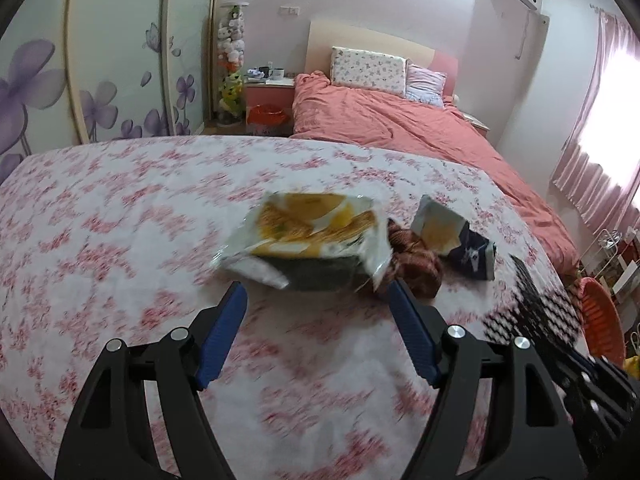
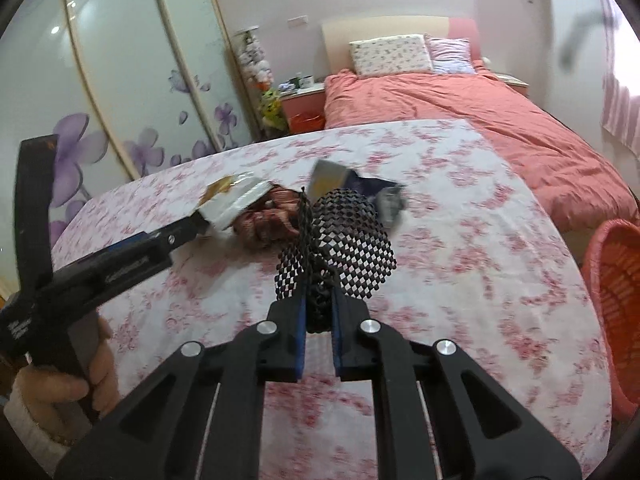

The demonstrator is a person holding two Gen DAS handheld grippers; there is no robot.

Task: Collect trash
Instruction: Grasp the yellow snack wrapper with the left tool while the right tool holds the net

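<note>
My left gripper is open just above the flowered tablecloth. A crumpled yellow and white snack wrapper lies right at its fingertips, untouched by the pads. My right gripper is shut on a black mesh net, holding it above the table. That net also shows at the right of the left wrist view. Beside the wrapper lie a brown crumpled piece, a small yellow and white packet and a dark blue packet.
An orange basket stands off the table's right edge. Behind the table are a bed with a pink cover, a nightstand and a flower-painted wardrobe. A hand holds the left gripper's handle.
</note>
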